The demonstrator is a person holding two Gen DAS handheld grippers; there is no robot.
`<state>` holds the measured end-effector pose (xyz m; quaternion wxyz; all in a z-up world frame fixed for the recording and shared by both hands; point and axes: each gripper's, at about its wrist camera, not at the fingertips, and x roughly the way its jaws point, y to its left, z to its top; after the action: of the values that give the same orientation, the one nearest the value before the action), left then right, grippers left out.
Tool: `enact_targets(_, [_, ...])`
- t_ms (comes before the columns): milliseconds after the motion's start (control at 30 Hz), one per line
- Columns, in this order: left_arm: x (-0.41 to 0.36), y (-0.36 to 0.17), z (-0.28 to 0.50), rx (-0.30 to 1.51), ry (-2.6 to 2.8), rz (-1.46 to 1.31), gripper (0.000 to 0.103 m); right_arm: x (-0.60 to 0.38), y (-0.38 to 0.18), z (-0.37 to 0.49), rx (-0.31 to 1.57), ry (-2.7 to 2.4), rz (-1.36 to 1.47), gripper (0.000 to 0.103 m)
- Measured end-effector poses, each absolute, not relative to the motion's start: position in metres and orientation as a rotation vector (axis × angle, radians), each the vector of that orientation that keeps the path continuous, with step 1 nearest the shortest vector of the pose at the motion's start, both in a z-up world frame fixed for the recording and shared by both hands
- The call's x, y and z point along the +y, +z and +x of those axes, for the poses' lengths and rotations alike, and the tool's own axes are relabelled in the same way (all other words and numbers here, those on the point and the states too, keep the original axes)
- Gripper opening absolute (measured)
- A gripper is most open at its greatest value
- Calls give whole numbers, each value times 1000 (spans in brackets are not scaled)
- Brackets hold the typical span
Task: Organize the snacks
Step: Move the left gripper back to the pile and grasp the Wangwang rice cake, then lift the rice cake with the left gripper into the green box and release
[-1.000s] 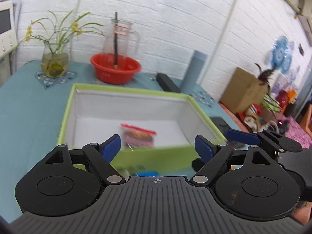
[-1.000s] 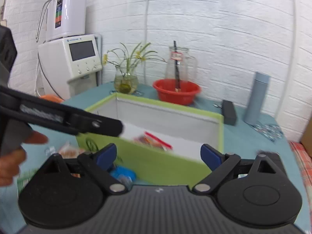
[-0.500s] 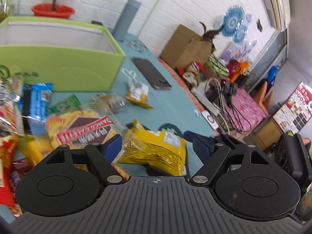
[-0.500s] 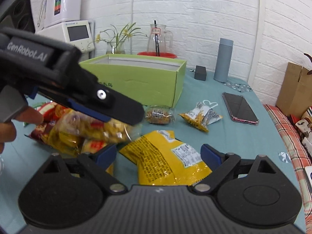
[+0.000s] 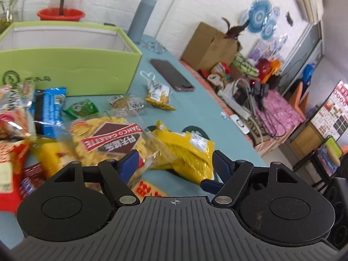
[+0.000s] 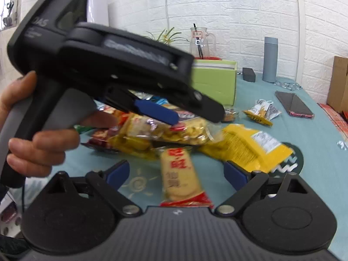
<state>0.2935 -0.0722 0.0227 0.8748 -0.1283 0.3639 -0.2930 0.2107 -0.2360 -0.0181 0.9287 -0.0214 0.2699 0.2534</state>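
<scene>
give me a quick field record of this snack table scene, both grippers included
left gripper: jaws open, over yellow snack bag
right gripper: jaws open, rice cracker pack lying between them, not pinched
container: green box behind the pile
loose snacks: clear galette bag, blue packet, small green packet
non-snack: phone on teal tablecloth

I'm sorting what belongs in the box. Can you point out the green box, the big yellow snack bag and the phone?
green box [image 5: 71, 74], left wrist view, front wall.
yellow snack bag [image 6: 250, 145], right wrist view, middle of the bag.
phone [image 5: 171, 75], left wrist view, screen centre.
</scene>
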Motion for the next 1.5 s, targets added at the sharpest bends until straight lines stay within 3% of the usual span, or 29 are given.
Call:
enact_targets(233, [-59, 3, 271, 848, -590, -324, 63, -219, -34, 226, 641, 467, -39, 92])
enact_targets(400, [-65, -23, 276, 944, -586, -344, 46, -211, -35, 219, 680, 492, -25, 86])
enact_targets(500, [-57, -24, 268, 934, -591, -337, 44, -200, -36, 202, 676, 512, -46, 85])
enact_targets(633, [-42, -20, 261, 926, -573, -343, 44, -197, -35, 199, 663, 488, -19, 86])
enact_targets(833, [-47, -17, 281, 936, -567, -331, 55, -195, -36, 217, 681, 435, -29, 82])
enact_targets(900, [-55, -22, 280, 931, -579, -307, 44, -195, -36, 216, 676, 433, -59, 77])
enact_targets(967, [-61, -23, 276, 932, -583, -259, 17, -197, -35, 213, 671, 420, -80, 64])
enact_targets(1067, [-55, -17, 268, 917, -598, -267, 5, -209, -30, 211, 673, 435, -13, 61])
enact_targets(1300, [-46, 31, 269, 795, -647, -305, 1, -218, 9, 213, 557, 442, 50, 62])
enact_targets(1500, [-40, 69, 318, 681, -577, -268, 3, -204, 43, 278, 468, 478, 16, 63])
